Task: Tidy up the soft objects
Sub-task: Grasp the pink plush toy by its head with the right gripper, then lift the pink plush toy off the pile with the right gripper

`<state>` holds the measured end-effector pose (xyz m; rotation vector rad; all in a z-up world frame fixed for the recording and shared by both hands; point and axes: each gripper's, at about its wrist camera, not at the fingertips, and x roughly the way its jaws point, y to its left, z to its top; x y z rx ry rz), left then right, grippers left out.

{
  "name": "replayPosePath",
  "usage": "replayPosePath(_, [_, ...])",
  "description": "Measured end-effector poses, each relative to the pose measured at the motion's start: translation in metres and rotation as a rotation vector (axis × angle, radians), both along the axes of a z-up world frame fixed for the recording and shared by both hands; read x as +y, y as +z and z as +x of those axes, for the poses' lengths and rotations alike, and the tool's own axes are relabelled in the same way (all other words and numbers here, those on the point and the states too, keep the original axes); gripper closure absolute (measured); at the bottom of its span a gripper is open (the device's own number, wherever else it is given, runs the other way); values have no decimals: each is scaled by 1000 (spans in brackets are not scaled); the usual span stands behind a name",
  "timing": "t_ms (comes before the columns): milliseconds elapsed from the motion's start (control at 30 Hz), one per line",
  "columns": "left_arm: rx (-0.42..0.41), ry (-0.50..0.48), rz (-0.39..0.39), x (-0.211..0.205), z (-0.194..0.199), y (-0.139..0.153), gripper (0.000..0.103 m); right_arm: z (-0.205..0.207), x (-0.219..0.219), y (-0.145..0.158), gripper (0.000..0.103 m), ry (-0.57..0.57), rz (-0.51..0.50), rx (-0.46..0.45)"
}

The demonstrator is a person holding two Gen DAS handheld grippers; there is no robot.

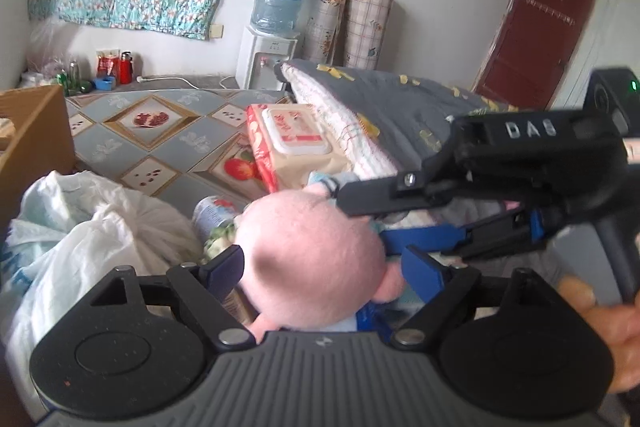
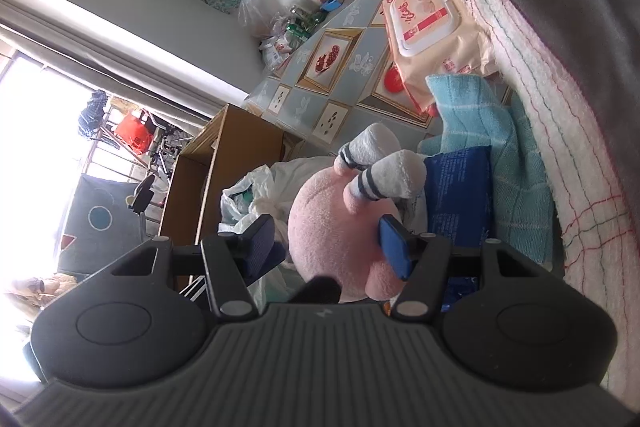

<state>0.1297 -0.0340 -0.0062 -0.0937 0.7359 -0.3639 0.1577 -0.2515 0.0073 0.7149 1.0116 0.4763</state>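
A pink plush toy (image 1: 308, 259) with white, grey-striped feet (image 2: 384, 163) lies on the bed among soft things. My left gripper (image 1: 324, 265) is wide open with the toy's round body between its blue pads, which do not squeeze it. My right gripper (image 1: 372, 223) reaches in from the right in the left wrist view. In its own view the right gripper (image 2: 332, 247) is open around the toy, its right pad (image 2: 394, 247) touching the plush. A light blue towel (image 2: 492, 147) and a dark blue packet (image 2: 460, 187) lie beside the toy.
A pack of wet wipes (image 1: 292, 143) lies on the patterned mat (image 1: 152, 135). A folded grey and white quilt (image 1: 400, 115) is at the right. A white plastic bag (image 1: 80, 235) and a can (image 1: 214, 215) lie left of the toy. A wooden box (image 1: 32, 131) stands at far left.
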Motion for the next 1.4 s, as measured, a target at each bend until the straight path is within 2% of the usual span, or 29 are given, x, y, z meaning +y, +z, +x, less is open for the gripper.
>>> replayPosePath(200, [-11,-15,149,-2,-23,-15,21,0,-1,-5,45,-1,-28,-4])
replayPosePath(333, [29,-32,213,-6,-28,-32,42,-1,-1,-4,45,-3,-51,-17])
replayPosePath(467, [46,-12,213,-4,-25,-43,53,-5,1,4,45,10,-78,-52])
replayPosePath(600, [22,14,244,-5,-24,-47,63,-7,2,7,45,18,-97,-66])
replayPosePath(633, [22,17,241,-3,-22,-49,68,-7,2,7,45,18,-97,-65])
replayPosePath(733, [29,33,201,4,-20,-51,85,-10,2,7,45,19,-104,-83])
replayPosePath(833, [-1,38,144,12,-24,-44,88,-19,7,16,45,65,-142,-163])
replayPosePath(967, [-57,26,122,16,-29,-30,89,-34,22,34,46,182,-300,-312])
replayPosePath(1100, [-69,19,101,21,-25,-25,89,-57,48,46,47,355,-555,-517])
replayPosePath(1300, [-36,7,51,33,-13,-17,89,-86,94,34,54,614,-903,-775])
replayPosePath(1400, [-27,-1,26,37,-8,-10,89,-88,110,28,58,663,-999,-863])
